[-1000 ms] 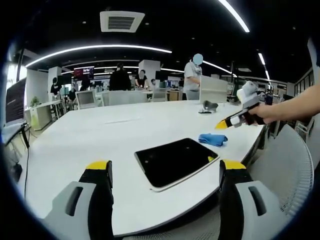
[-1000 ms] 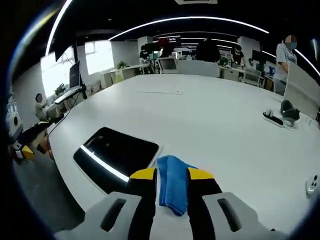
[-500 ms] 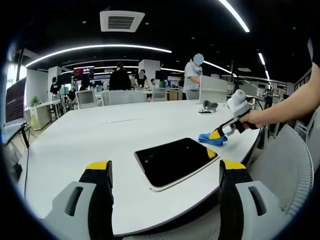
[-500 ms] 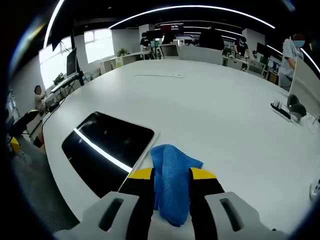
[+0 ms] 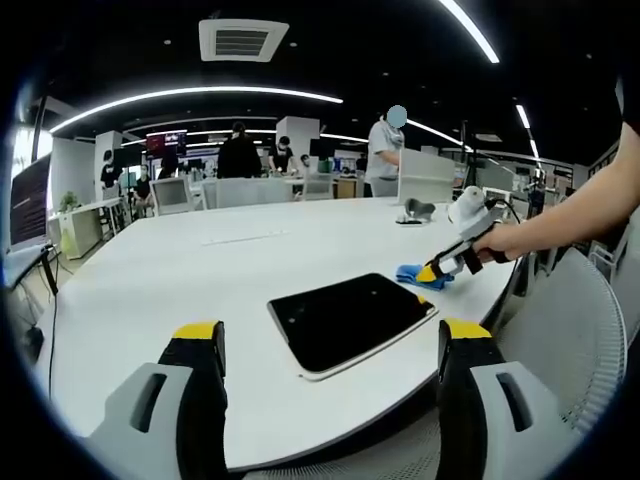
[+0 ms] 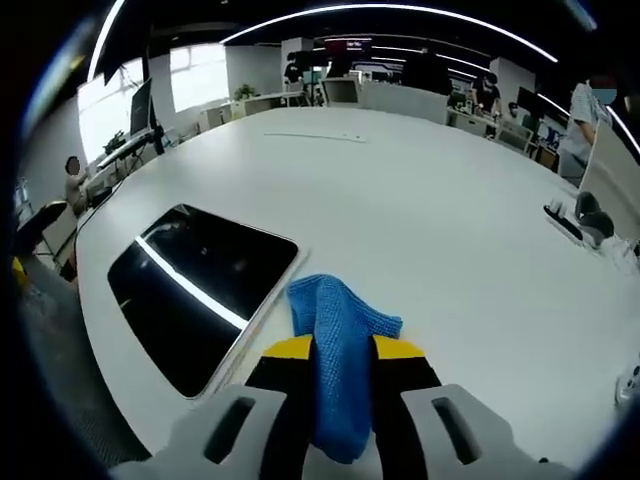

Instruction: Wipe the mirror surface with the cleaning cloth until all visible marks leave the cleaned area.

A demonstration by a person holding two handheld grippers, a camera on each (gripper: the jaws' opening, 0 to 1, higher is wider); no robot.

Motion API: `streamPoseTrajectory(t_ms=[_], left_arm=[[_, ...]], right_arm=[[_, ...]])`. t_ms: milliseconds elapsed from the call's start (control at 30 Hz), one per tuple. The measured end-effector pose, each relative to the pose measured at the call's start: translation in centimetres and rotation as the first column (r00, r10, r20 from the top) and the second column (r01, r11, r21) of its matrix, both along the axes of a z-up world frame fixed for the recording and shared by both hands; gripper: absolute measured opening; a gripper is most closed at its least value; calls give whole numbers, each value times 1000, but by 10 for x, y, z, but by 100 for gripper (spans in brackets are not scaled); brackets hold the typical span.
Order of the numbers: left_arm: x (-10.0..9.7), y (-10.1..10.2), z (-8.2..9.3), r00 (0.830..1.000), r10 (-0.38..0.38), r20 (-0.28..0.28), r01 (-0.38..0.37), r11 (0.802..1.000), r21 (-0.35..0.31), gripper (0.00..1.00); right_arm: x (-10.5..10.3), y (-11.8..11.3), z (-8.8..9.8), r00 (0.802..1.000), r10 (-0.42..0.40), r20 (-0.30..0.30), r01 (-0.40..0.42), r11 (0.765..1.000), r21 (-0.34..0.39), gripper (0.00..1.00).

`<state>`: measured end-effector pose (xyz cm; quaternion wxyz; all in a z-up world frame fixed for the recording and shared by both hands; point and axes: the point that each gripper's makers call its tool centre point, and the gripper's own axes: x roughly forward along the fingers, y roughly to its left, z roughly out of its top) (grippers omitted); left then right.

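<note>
now crumpled blue cloth [image 6: 340, 325] pinched in right gripper [image 6: 342, 352], left gripper [image 5: 330, 335] wide, dark mirror [image 5: 348, 320] flat

Mirror [image 5: 350, 322]: dark rect. w/ pale rim, flat on table, ahead of left tongs, between their jaws. Blue cloth [image 6: 338, 345]: crumpled, between right tongs' jaws, just beside mirror's edge.

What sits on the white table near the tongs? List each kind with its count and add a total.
Mirror: 1
Blue cleaning cloth: 1, between the right tongs' jaws
Small dark items at the table's far edge: 1 cluster, too small to identify
Total: 3
</note>
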<state>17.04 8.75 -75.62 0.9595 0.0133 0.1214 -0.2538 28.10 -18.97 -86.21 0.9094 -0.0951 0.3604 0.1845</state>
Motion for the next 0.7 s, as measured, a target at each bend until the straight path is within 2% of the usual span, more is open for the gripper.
streamPoseTrajectory(t_ms=[200,433,500,567,700], left_arm=[[0,0,0,1000,0,2,0,1000,0,85],[0,0,1,1000,-3,7,3,1000,-4,84],[0,0,1,1000,-3,6,3,1000,-4,84],[0,1,0,1000,-1,5,1,1000,-2,84],[0,1,1,1000,2,11,-2,1000,-3,83]], right_arm=[[2,6,-1,999,31,18,-30,999,-44,8],[4,5,0,999,30,35,-29,998,-53,2],[4,5,2,999,12,31,-11,999,-37,2],[6,4,4,999,-42,35,42,999,-7,2],[8,8,10,997,-59,54,60,998,-8,1]])
